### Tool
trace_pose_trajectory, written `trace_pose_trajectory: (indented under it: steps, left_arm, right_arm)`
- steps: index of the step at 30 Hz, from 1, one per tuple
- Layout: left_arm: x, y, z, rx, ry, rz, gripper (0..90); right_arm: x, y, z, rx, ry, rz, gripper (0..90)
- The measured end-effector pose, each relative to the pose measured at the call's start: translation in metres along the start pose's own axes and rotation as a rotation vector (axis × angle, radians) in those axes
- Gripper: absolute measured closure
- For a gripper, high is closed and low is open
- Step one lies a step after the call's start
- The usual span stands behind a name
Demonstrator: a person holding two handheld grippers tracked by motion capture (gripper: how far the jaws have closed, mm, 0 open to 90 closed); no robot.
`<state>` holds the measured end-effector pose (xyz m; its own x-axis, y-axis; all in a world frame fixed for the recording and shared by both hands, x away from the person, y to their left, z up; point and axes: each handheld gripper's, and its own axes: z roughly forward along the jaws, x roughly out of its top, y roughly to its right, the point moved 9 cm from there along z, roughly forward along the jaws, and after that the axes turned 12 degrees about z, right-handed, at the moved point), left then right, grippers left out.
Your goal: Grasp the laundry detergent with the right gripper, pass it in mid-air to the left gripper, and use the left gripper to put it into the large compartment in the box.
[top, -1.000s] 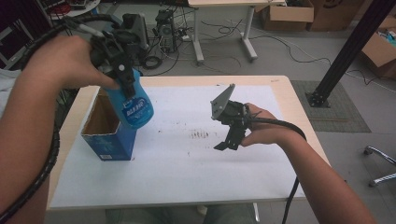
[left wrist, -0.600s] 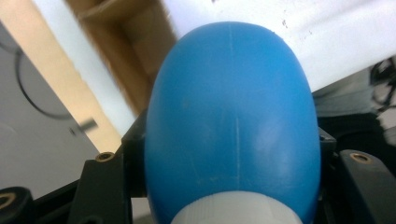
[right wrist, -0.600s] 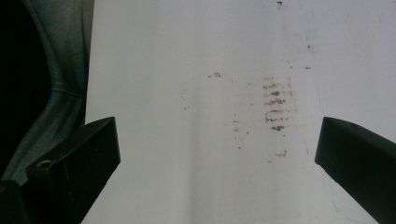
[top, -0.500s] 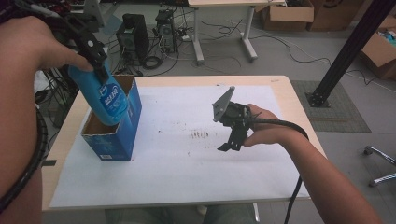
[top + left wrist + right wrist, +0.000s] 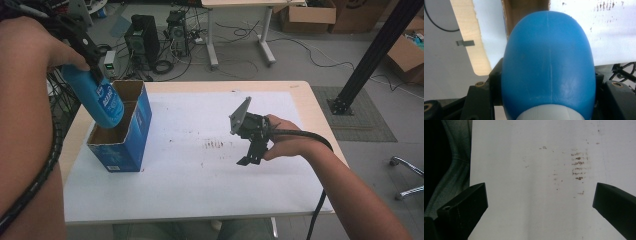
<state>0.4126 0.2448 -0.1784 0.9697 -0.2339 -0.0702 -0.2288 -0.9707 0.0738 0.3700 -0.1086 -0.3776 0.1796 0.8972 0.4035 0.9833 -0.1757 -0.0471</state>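
Above open blue box point(image 5: 122, 135): blue bottle point(image 5: 97, 97), likely light, rigid, slick; left hand-held gripper point(image 5: 82, 42) clamps its neck end; right hand-held gripper point(image 5: 250, 150) released.

A pale wooden table point(image 5: 320, 107) with a stained white sheet point(image 5: 200, 165) stands on a grey floor point(image 5: 320, 62). Behind it are a second desk point(image 5: 235, 4), computer towers point(image 5: 141, 40), loose cables point(image 5: 295, 47) and cardboard boxes point(image 5: 305, 15). A black post point(image 5: 372, 55) rises at the right beside a mat point(image 5: 362, 115) and a chair base point(image 5: 407, 175).
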Motion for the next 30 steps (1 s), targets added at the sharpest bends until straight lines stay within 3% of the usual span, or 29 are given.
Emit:
trace_pose_trajectory:
  steps: [5, 6, 9, 13, 21, 25, 30]
  left_arm:
    - [0.005, -0.008, 0.014, 0.029, -0.009, -0.02, 39.2]
    - [0.007, -0.011, 0.023, 0.05, -0.017, -0.025, 39.2]
    - [0.009, -0.014, 0.032, 0.052, -0.02, -0.023, 39.2]
    - [0.014, -0.02, 0.057, 0.025, -0.012, -0.032, 39.2]
    - [0.019, -0.024, 0.086, 0.045, -0.016, -0.026, 39.2]
    - [0.022, -0.026, 0.109, 0.068, -0.024, -0.022, 39.2]
    - [0.024, -0.029, 0.126, 0.068, -0.025, -0.016, 39.2]
  right_arm:
    - [-0.003, 0.0, 0.001, 0.001, -0.002, 0.006, 0.0]
    - [-0.003, 0.0, 0.001, 0.001, 0.0, 0.006, 0.0]
    - [-0.003, 0.001, 0.002, 0.001, 0.001, 0.008, 0.0]
    - [-0.002, 0.001, 0.005, -0.003, 0.01, 0.006, 0.0]
    - [-0.003, -0.002, 0.012, 0.009, 0.003, 0.008, 0.0]
    - [-0.004, -0.002, 0.014, 0.011, 0.008, 0.013, 0.0]
    - [-0.004, -0.003, 0.016, 0.011, 0.004, 0.012, 0.0]
